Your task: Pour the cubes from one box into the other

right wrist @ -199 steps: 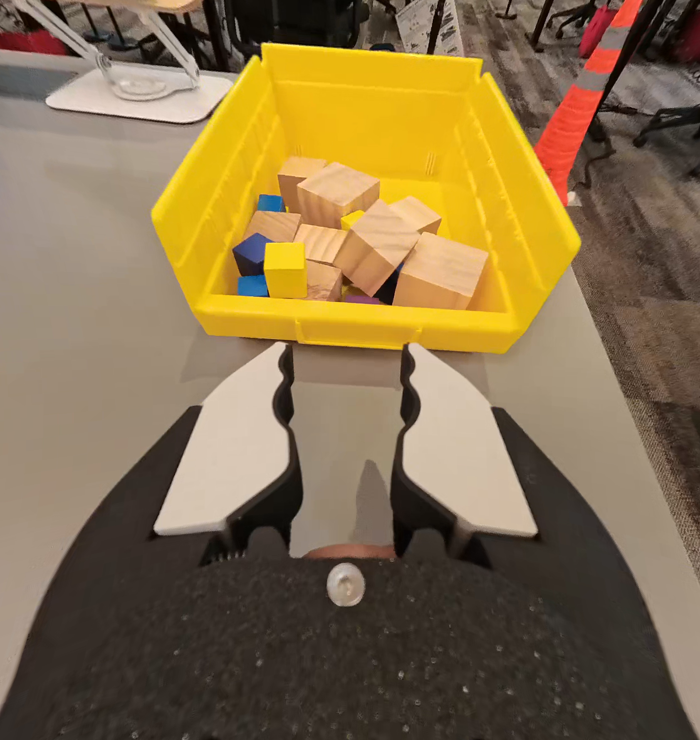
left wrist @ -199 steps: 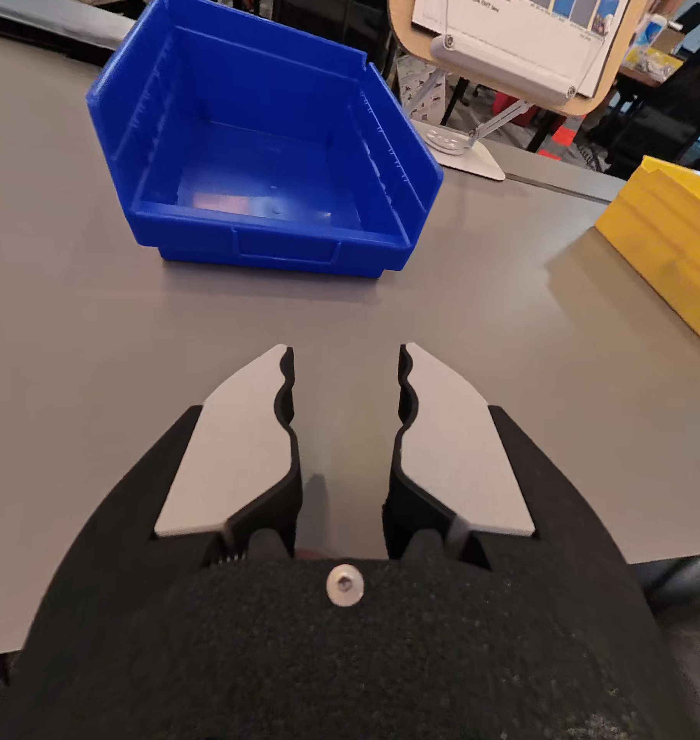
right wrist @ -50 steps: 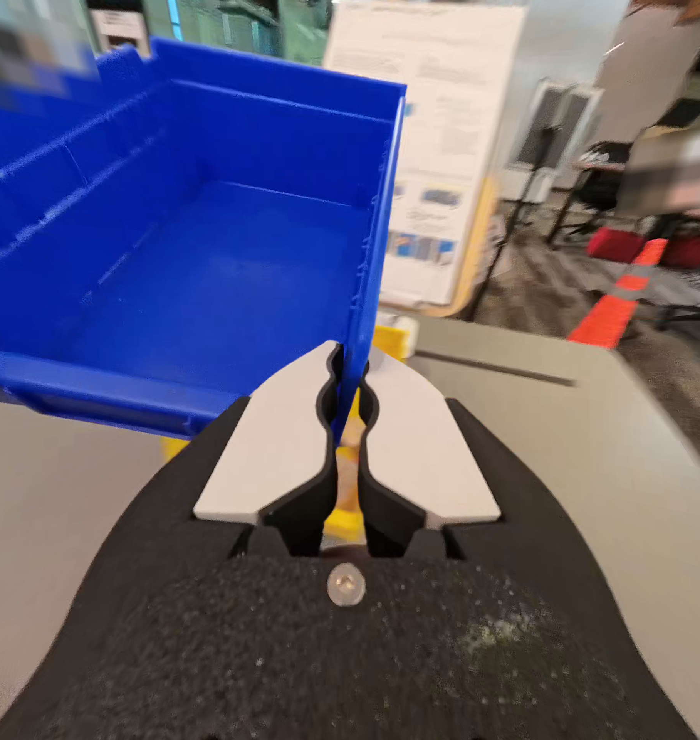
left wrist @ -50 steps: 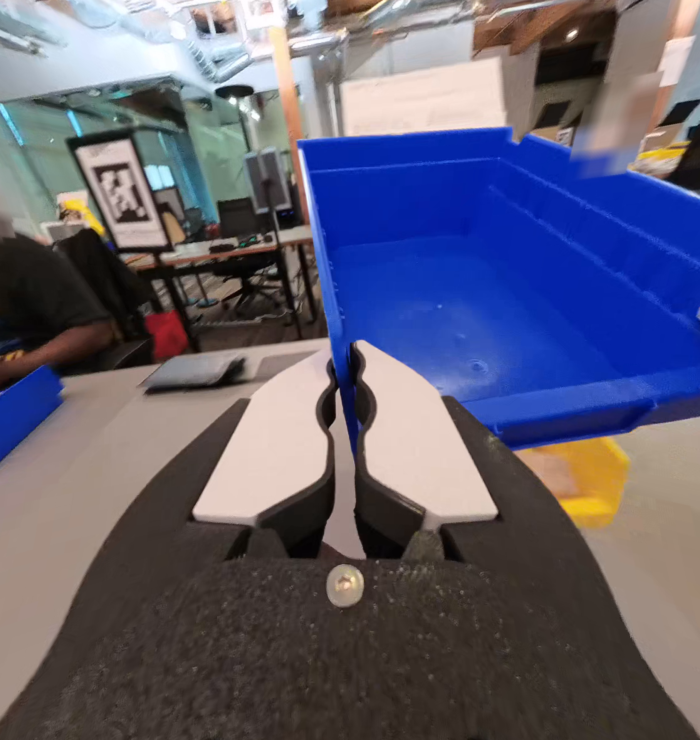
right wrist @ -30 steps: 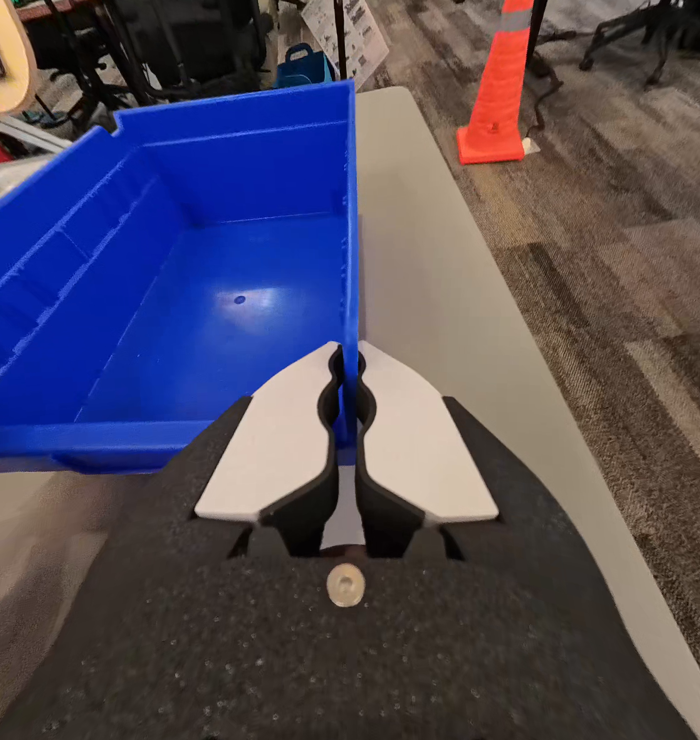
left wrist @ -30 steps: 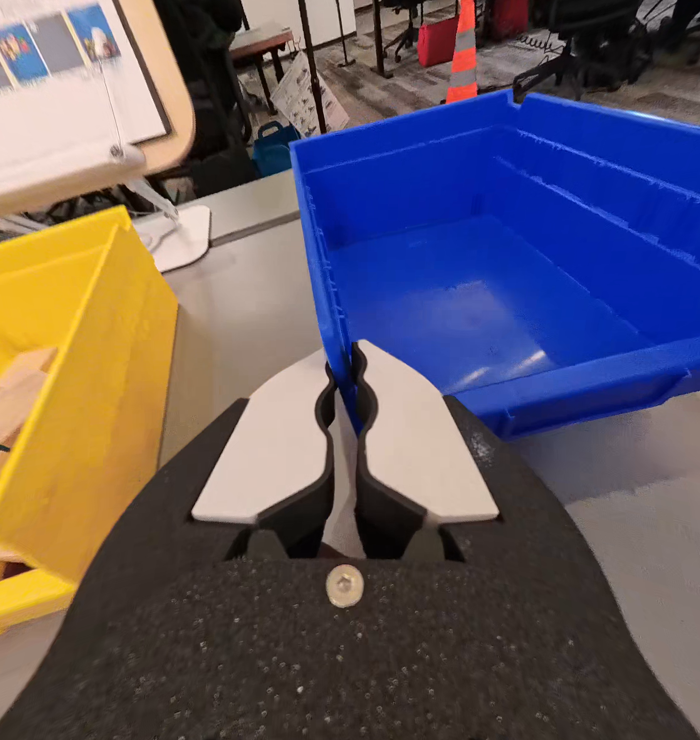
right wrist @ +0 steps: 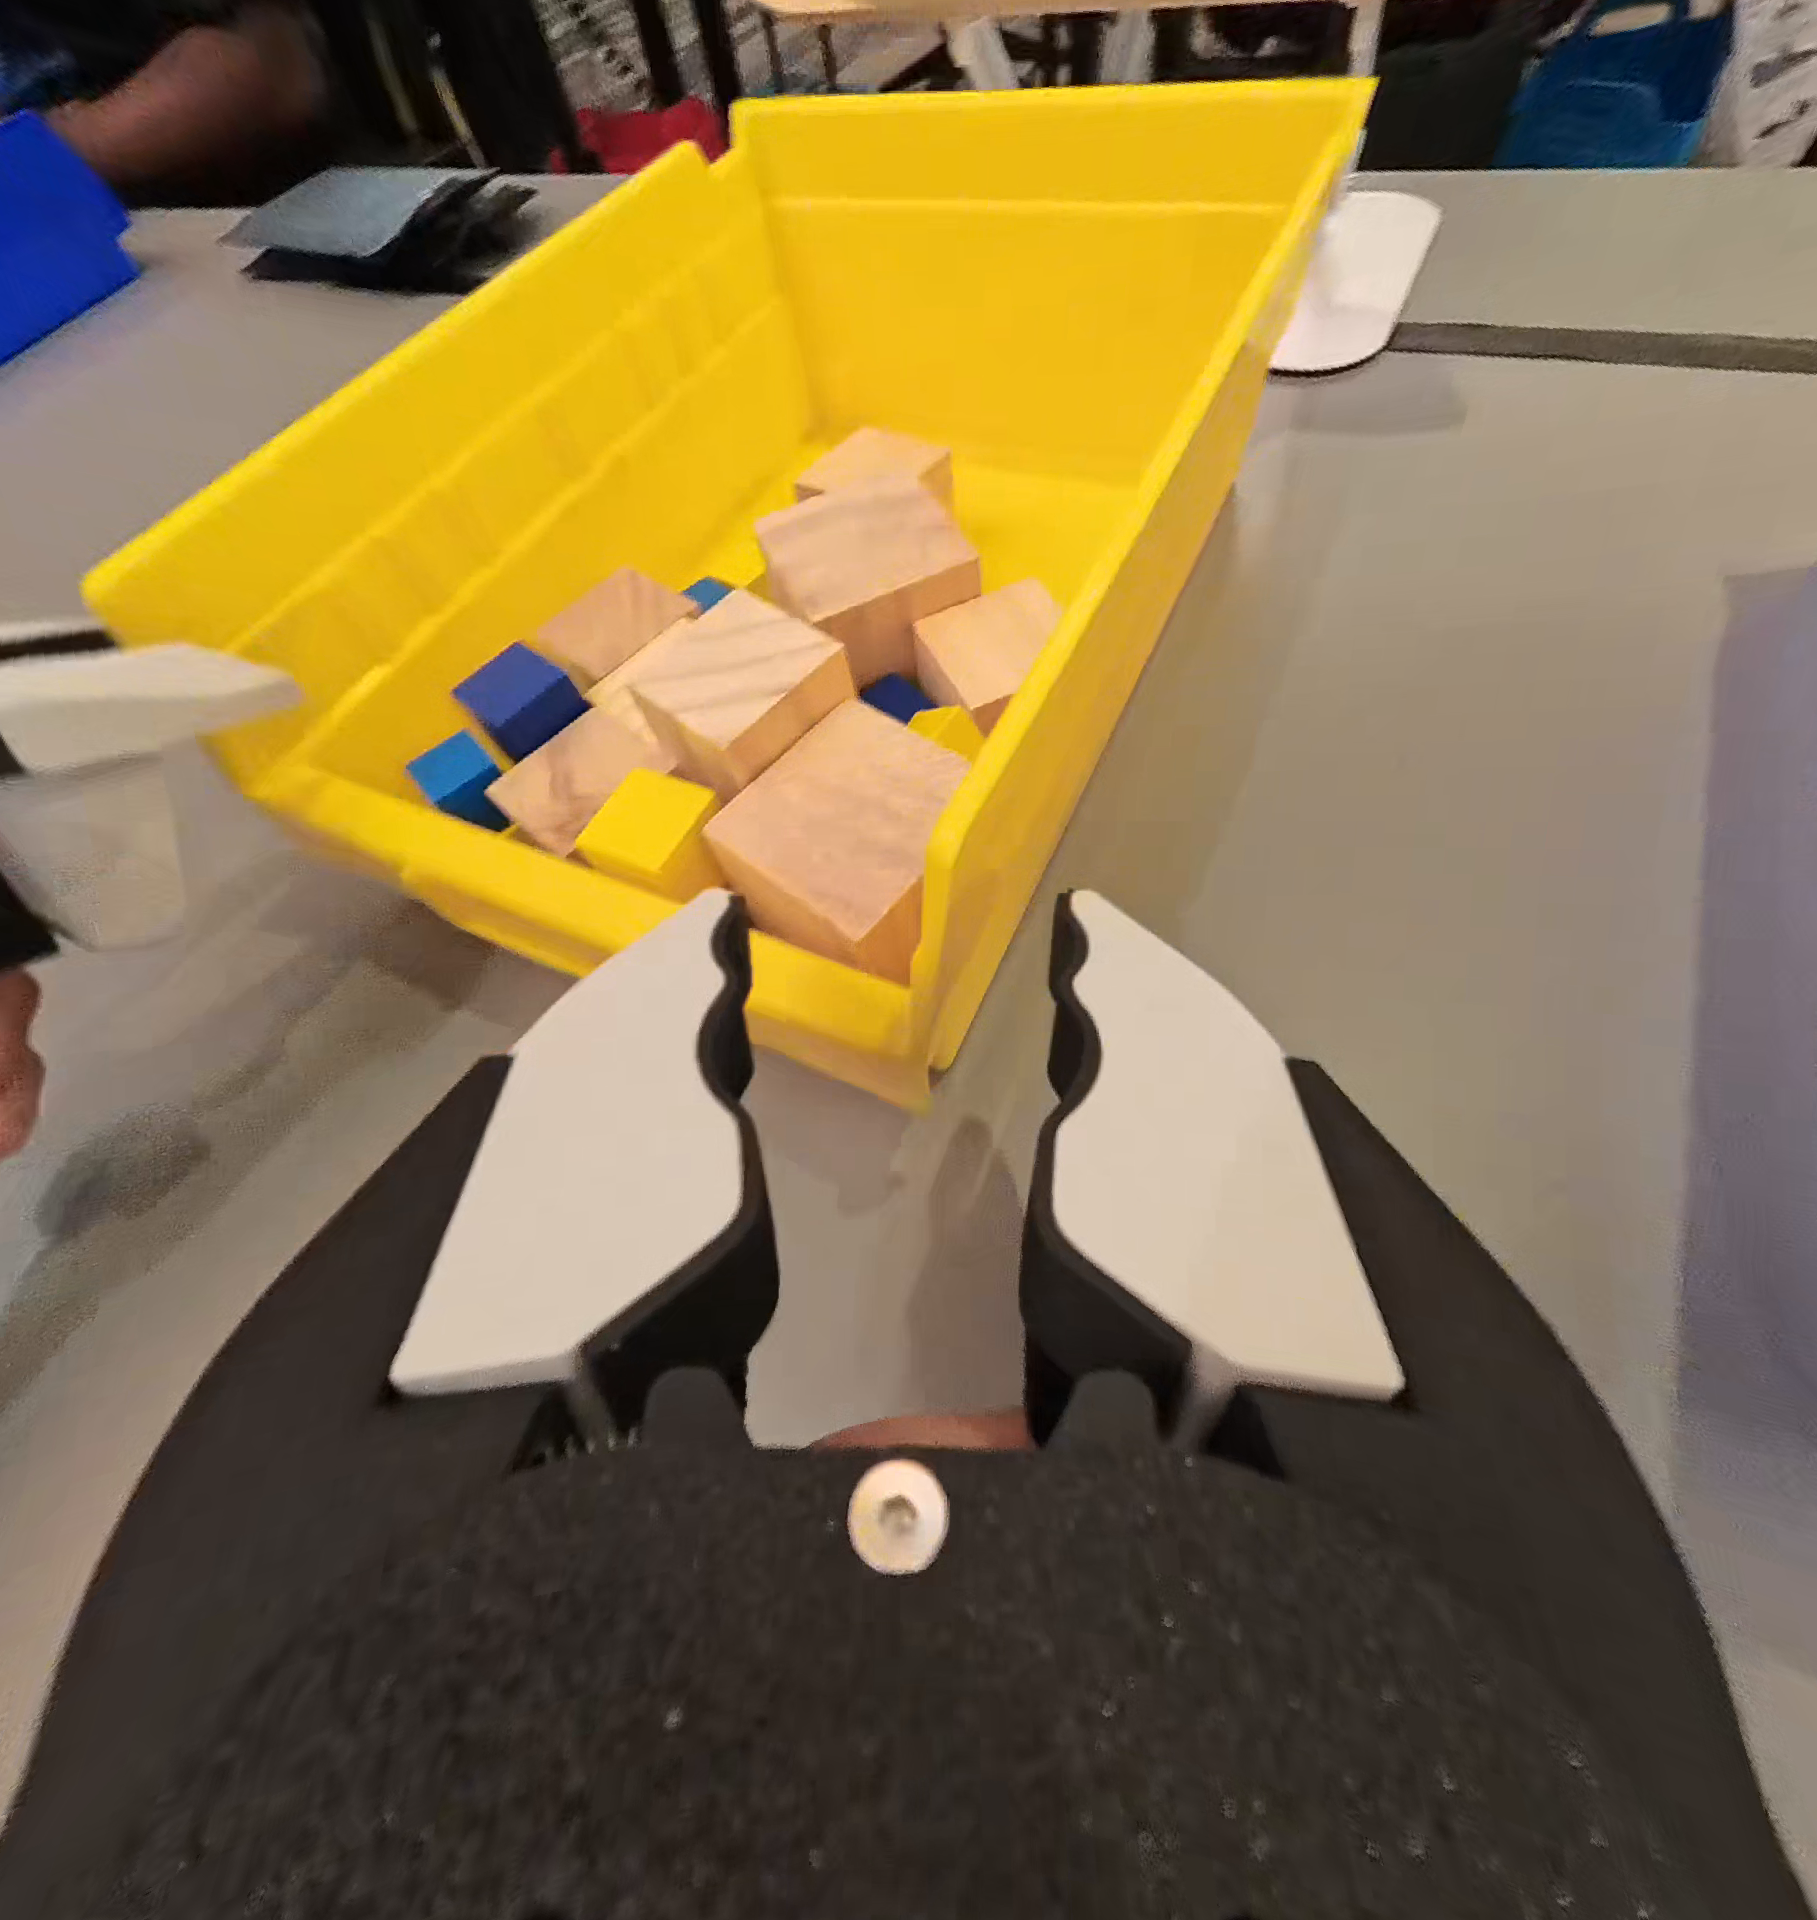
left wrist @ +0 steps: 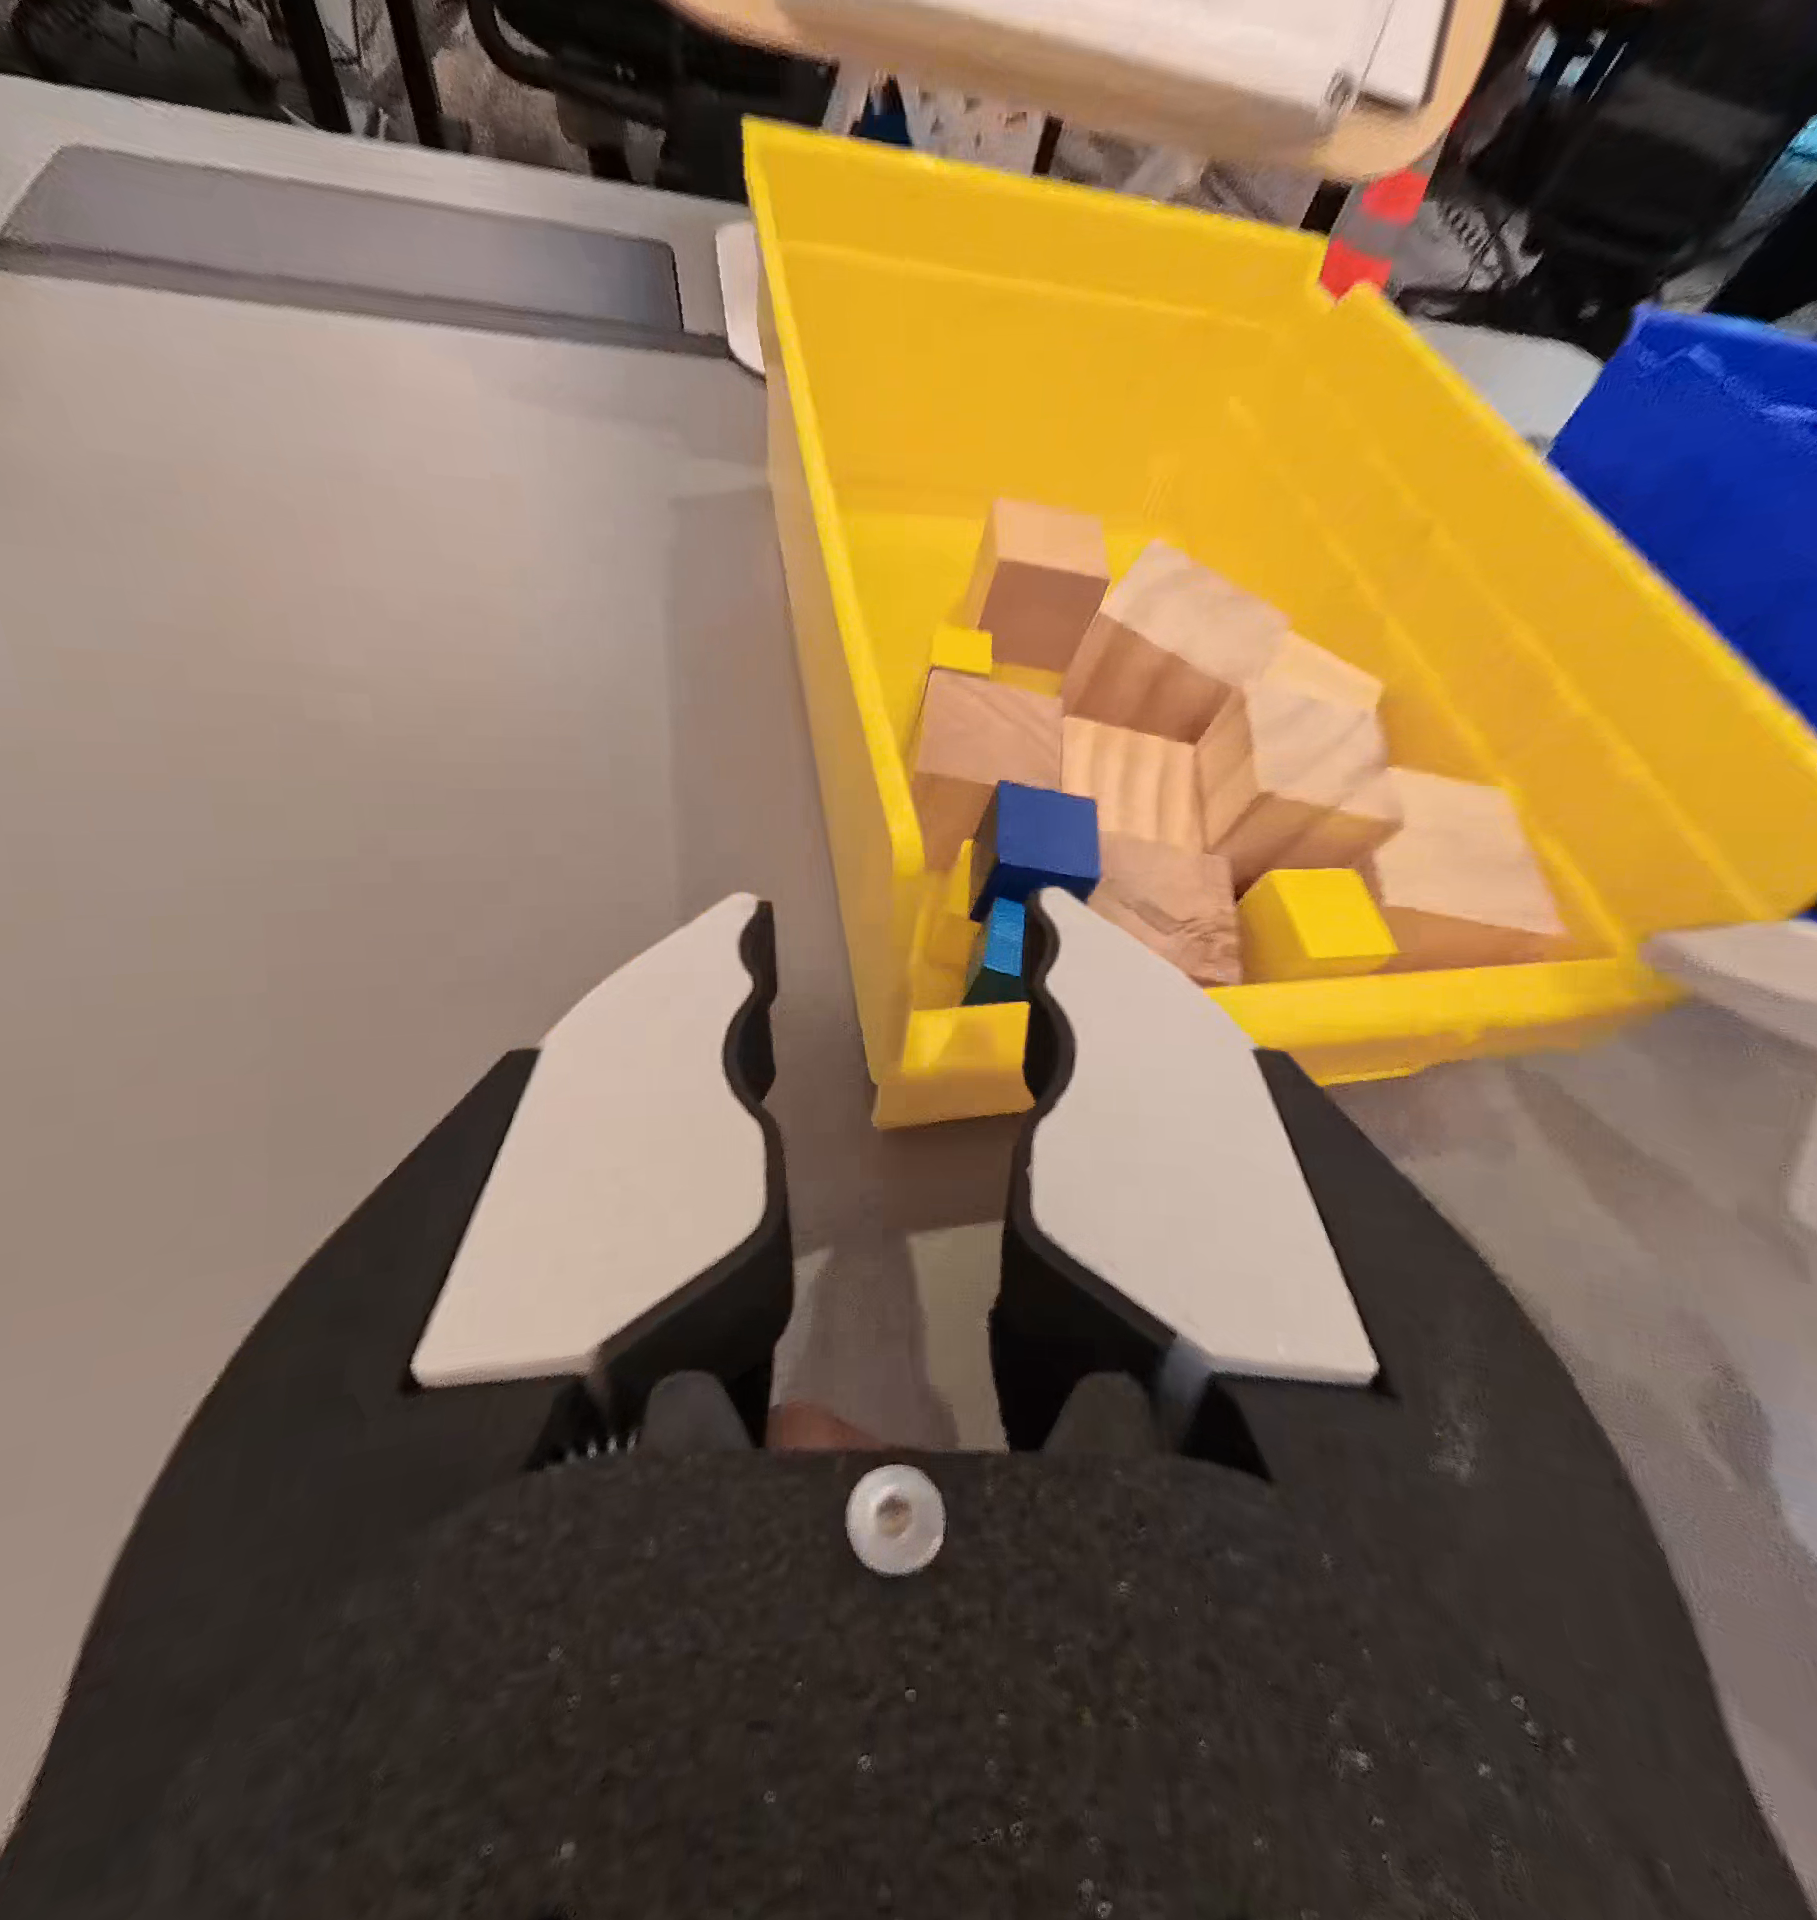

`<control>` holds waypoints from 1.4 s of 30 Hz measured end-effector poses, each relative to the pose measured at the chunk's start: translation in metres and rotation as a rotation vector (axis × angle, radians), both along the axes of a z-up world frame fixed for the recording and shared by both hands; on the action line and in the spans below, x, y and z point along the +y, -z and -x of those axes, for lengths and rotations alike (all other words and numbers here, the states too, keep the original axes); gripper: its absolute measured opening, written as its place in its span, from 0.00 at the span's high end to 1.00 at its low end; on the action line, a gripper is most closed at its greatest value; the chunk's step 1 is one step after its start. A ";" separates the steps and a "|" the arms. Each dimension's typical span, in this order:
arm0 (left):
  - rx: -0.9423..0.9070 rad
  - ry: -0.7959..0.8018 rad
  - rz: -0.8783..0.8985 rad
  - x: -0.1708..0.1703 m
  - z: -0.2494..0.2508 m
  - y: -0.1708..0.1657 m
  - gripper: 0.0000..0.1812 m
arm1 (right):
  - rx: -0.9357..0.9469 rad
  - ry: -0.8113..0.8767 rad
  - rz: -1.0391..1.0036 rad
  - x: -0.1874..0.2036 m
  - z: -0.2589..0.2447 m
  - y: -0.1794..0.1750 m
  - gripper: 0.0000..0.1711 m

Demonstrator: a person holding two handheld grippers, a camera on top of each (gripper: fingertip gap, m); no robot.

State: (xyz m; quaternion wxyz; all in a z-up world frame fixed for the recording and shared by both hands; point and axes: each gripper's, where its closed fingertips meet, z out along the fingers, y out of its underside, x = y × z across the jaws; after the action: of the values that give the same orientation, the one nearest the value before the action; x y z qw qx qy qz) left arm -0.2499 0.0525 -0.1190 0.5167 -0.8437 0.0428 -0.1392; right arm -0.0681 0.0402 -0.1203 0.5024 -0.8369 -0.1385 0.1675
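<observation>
Both claws stood open and empty: the left gripper and right gripper each faced a near corner of the yellow box. It sat on the grey table, cubes piled inside; the blue box lay at two o'clock in the left view.

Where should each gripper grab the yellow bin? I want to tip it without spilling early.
Clamp the thin side walls near the low front corners: left gripper from the front onto its wall, right gripper onto the opposite wall. Both are open and lined up there.
</observation>
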 end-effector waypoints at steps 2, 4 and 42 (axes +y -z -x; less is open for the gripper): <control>-0.036 0.015 -0.008 0.010 -0.006 0.007 0.84 | -0.006 0.039 0.028 0.009 0.003 0.008 0.73; -0.015 -0.007 -0.038 0.017 -0.001 0.010 0.95 | -0.052 0.108 0.049 0.016 0.000 0.016 0.88; 0.110 -0.199 -0.145 -0.060 0.201 -0.044 0.72 | 0.004 -0.228 -0.004 -0.028 0.061 -0.031 0.78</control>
State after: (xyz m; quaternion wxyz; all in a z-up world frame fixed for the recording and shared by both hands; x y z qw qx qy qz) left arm -0.4505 -0.0071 -0.0753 0.5846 -0.8104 -0.0027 -0.0375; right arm -0.1290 0.0123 -0.0893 0.4820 -0.8143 -0.2321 0.2251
